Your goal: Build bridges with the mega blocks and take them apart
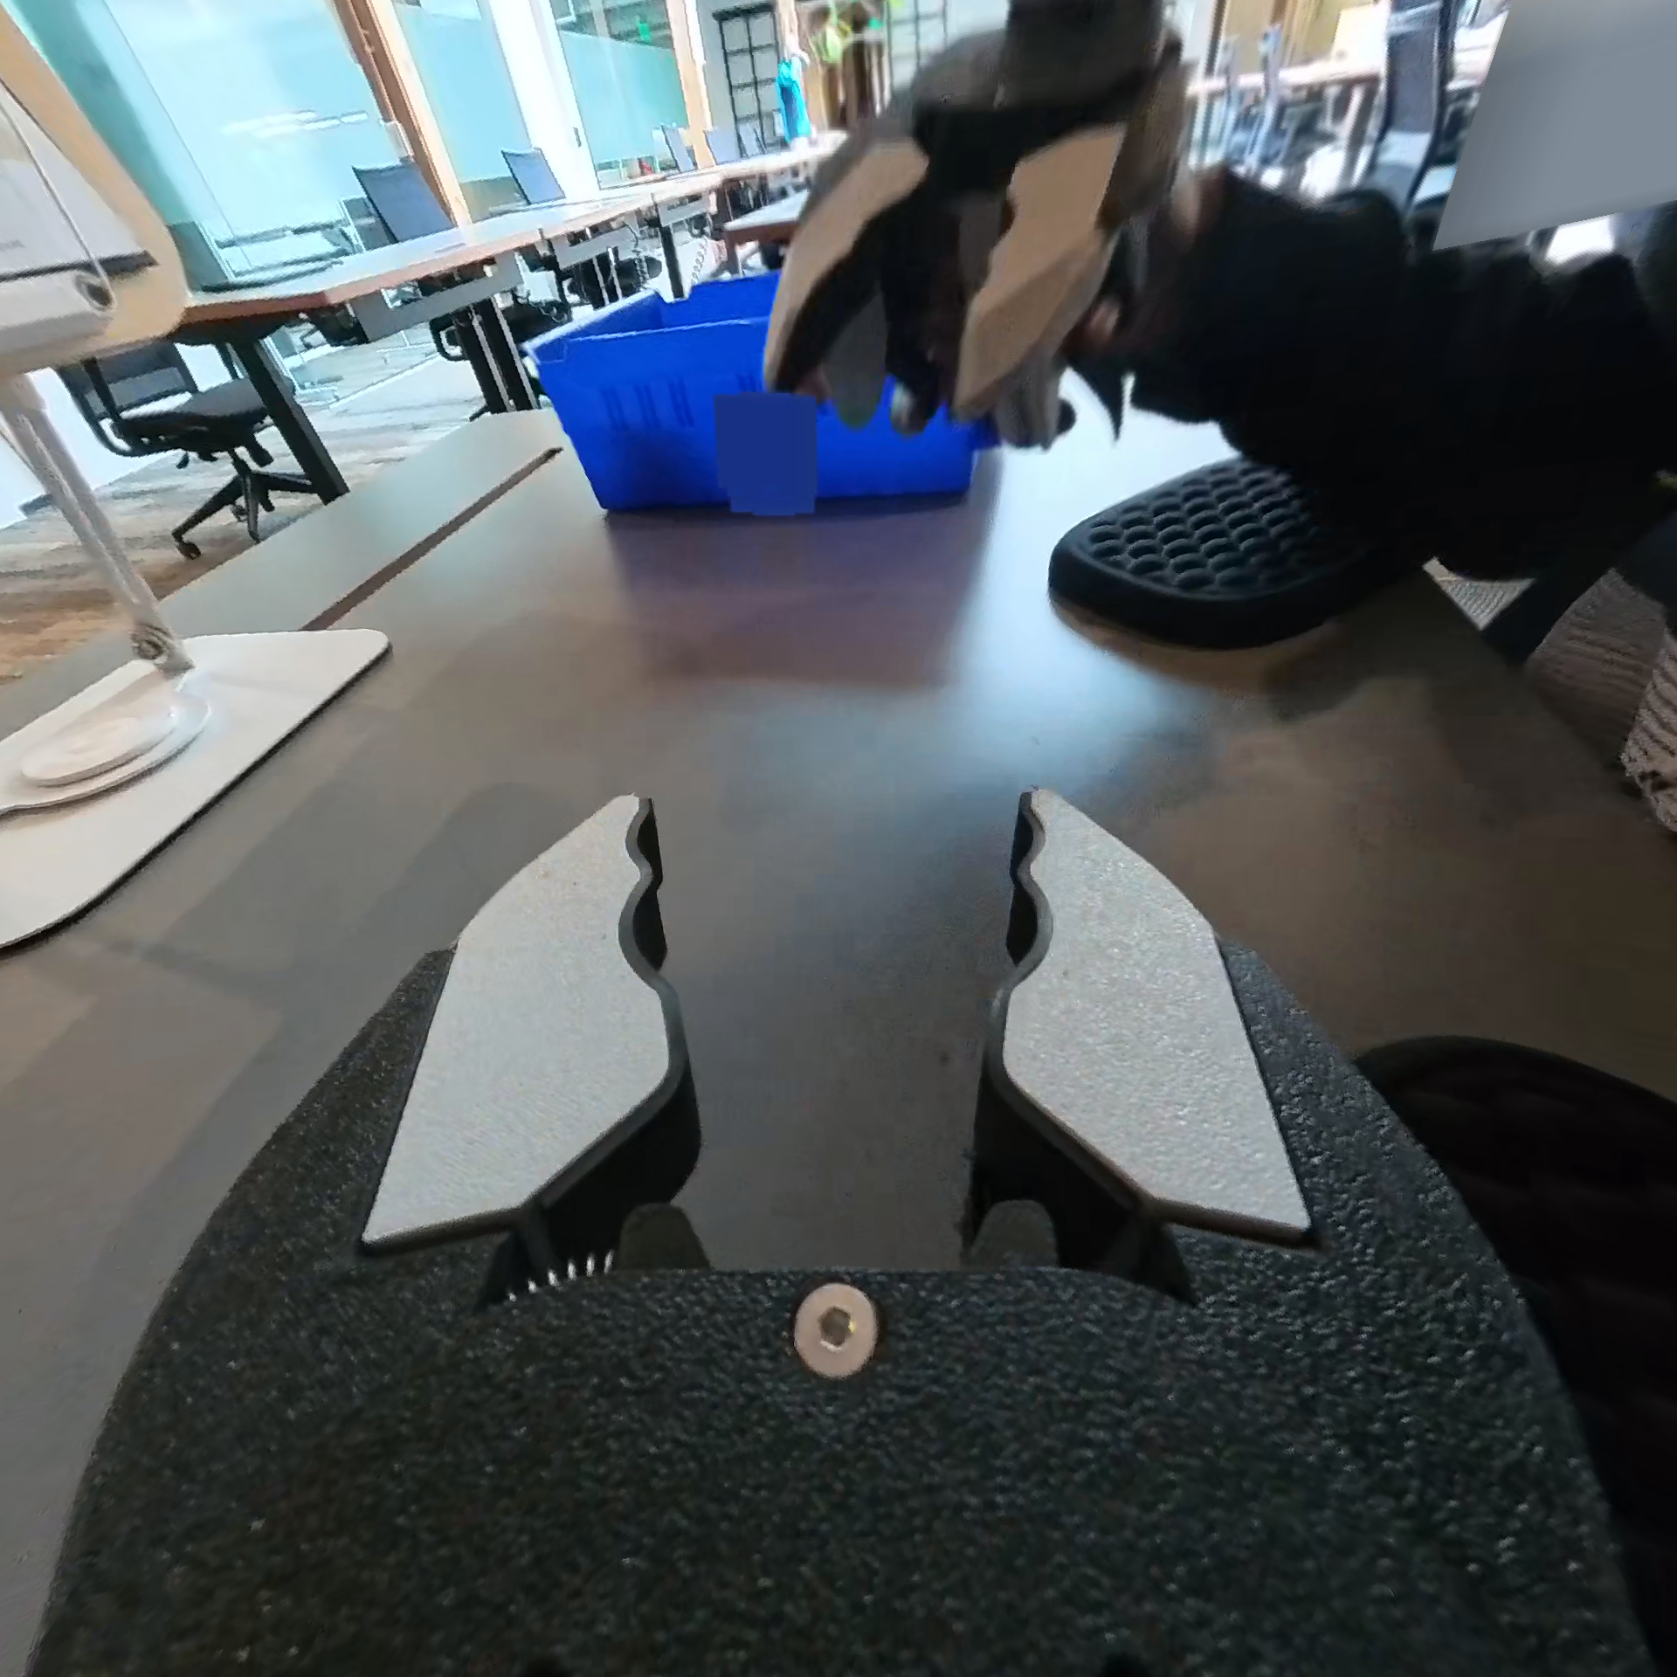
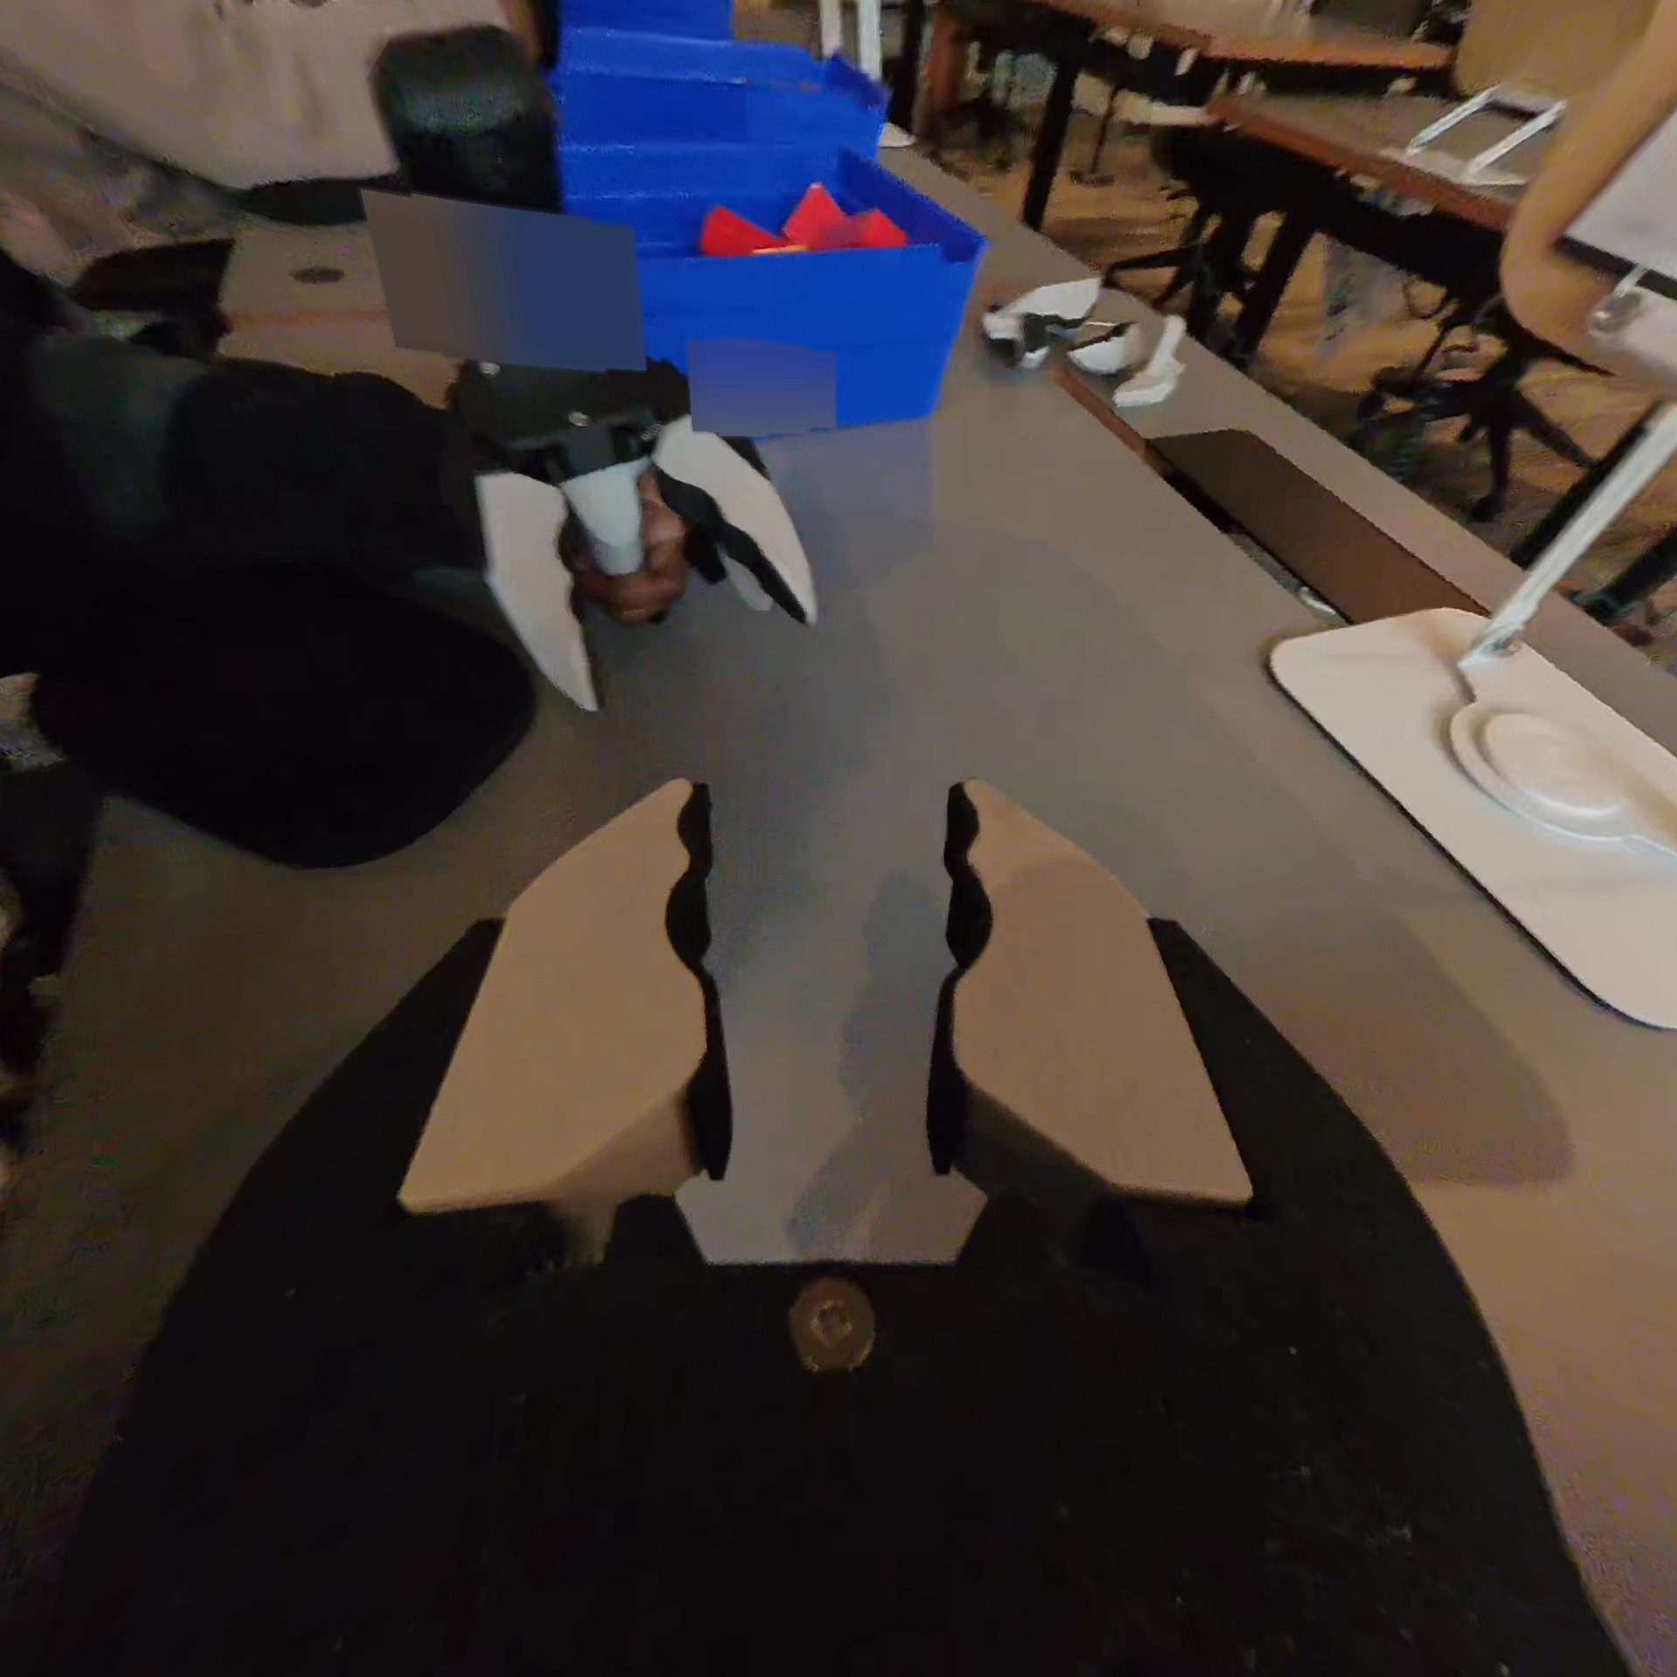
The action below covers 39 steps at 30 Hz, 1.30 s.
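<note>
Down low over the table (image 1: 817, 690), the left tool (image 1: 835, 803) sits with its two grey fingers spread wide apart and nothing between them, just the dark tabletop showing through the gap. Same deal with the right tool (image 2: 828, 789) in its own view: fingers parted, a bit narrower than the left, nothing held. From the left camera you can also see the right one farther off, blurry, hanging in the air in front of a blue bin (image 1: 671, 426) at the far end of the table, fingers apart there too, with a black sleeve (image 1: 1379, 363) behind it. From the right camera the left one shows up off to the left, also spread and empty. The blocks (image 2: 808, 227) are all in the nearest blue bin (image 2: 817, 308), red pieces piled inside with a bit of yellow peeking out; can't tell how many. More blue bins (image 2: 717, 100) are lined up behind it. None of the blocks are out on the table between the tools. A white flat stand base (image 1: 209, 717) with a slim white arm sits on the table off to one side, well apart from both tools. A black mesh chair armrest (image 1: 1207, 544) overlaps the table edge near the sleeve. Some white crumpled stuff (image 2: 1080, 336) lies just beside the near bin, too blurry to tell what it is. Desks and office chairs (image 1: 200, 426) fill the background.
</note>
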Motion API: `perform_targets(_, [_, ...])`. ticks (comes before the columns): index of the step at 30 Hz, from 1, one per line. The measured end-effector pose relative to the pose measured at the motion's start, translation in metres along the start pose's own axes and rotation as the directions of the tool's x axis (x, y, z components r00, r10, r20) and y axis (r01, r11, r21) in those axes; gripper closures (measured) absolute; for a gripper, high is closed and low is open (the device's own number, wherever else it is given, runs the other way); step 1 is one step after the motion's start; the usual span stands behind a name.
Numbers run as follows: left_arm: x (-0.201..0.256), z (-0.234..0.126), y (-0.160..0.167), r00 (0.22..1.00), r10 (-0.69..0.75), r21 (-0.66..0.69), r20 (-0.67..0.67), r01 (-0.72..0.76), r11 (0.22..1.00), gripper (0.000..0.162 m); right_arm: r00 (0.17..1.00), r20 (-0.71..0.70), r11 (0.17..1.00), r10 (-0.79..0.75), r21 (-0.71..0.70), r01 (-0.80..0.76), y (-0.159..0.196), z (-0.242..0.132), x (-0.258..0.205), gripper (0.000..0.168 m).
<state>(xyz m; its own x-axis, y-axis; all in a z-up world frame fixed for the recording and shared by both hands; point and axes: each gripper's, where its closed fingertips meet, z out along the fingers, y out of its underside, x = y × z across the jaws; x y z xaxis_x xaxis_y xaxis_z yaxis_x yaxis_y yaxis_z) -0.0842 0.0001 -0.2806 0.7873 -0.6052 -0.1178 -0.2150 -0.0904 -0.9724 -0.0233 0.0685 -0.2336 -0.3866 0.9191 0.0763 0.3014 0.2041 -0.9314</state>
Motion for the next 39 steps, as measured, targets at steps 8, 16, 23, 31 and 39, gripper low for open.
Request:
perform_targets(8, [-0.006, -0.029, -0.057, 0.996, -0.034, 0.132, 0.085, 0.022, 0.991, 0.088, 0.999, -0.012, 0.999, 0.049, -0.017, -0.049, 0.033, 0.014, 0.008, 0.122])
perform_targets(16, [-0.076, -0.171, -0.089, 0.775, -0.047, -0.087, 0.630, 0.131, 0.987, 0.084, 0.998, 0.025, 0.998, 0.050, -0.043, -0.049, 0.037, 0.018, -0.004, 0.122])
perform_targets(23, [-0.128, -0.309, -0.021, 0.474, -0.196, -0.097, 0.859, 0.525, 0.846, 0.090, 0.998, 0.049, 0.997, 0.027, -0.073, -0.023, 0.040, 0.019, -0.011, 0.121])
perform_targets(31, [-0.146, -0.351, 0.090, 0.269, -0.309, -0.057, 0.912, 0.831, 0.554, 0.104, 0.997, 0.069, 0.999, 0.034, -0.042, -0.031, 0.035, 0.016, -0.015, 0.121])
perform_targets(39, [-0.155, -0.347, 0.123, 0.170, -0.347, -0.010, 0.922, 0.908, 0.418, 0.108, 0.998, 0.056, 0.998, 0.003, -0.070, 0.001, 0.039, 0.016, -0.014, 0.121])
